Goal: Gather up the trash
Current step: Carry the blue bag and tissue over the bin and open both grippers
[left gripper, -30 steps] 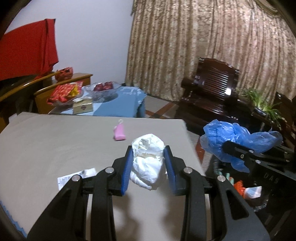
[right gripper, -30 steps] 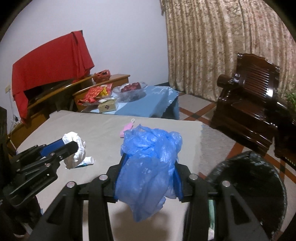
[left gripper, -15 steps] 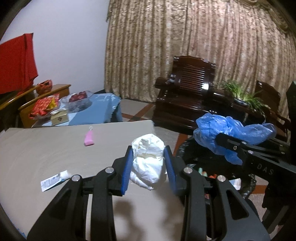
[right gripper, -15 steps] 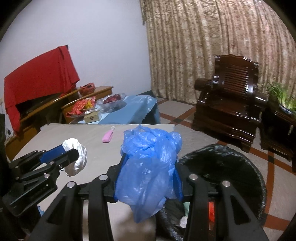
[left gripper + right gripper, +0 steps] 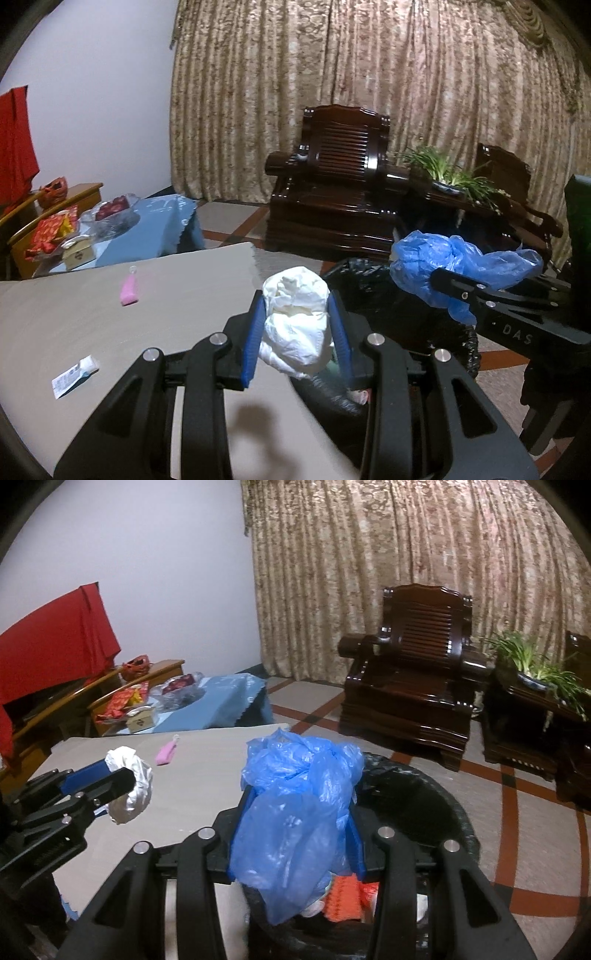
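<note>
Over black bin [image 5: 424, 805], right tool [image 5: 299, 812] gripping blue bag [image 5: 295, 812], left tool [image 5: 295, 325] gripping white wad [image 5: 295, 325]

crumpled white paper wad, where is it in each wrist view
Left wrist: the crumpled white paper wad sits centre, clamped between the left gripper's blue pads.
Right wrist: the wad is at left, in that gripper.
Shared landmark: small pink tube on the grey table.

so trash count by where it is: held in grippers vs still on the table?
Held in grippers: 2 — white paper wad in left gripper, blue plastic bag in right gripper
Still on table: 2 — pink tube, white wrapper
Total: 4
</note>
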